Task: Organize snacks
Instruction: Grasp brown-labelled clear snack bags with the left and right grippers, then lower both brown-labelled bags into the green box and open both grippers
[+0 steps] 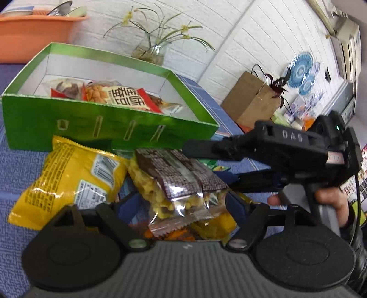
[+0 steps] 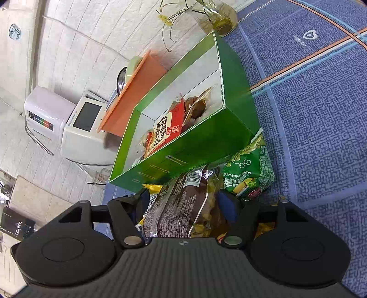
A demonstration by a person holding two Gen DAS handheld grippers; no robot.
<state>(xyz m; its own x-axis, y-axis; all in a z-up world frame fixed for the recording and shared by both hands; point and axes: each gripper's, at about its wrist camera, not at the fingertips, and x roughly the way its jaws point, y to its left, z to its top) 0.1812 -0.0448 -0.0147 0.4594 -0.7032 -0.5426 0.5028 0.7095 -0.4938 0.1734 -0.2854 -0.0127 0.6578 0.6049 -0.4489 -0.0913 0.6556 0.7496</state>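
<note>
A green box (image 1: 110,128) (image 2: 206,142) stands on the blue cloth and holds several snack packs (image 1: 119,96) (image 2: 169,130). In front of it lies a pile of snacks: a yellow bag (image 1: 68,178), a brown-and-clear pack of yellow snacks (image 1: 181,183) (image 2: 183,206) and a green pea bag (image 2: 250,169). My left gripper (image 1: 181,206) has its jaws around the brown pack's lower end. My right gripper (image 2: 183,206) (image 1: 229,149) reaches in from the right, its jaws on either side of the same pack.
A glass vase with flowers (image 1: 151,52) (image 2: 220,20) stands behind the box. An orange basin with dishes (image 1: 34,29) (image 2: 135,91) sits at the back. A brown paper bag (image 1: 252,100) and a white appliance (image 2: 68,123) stand beyond the table.
</note>
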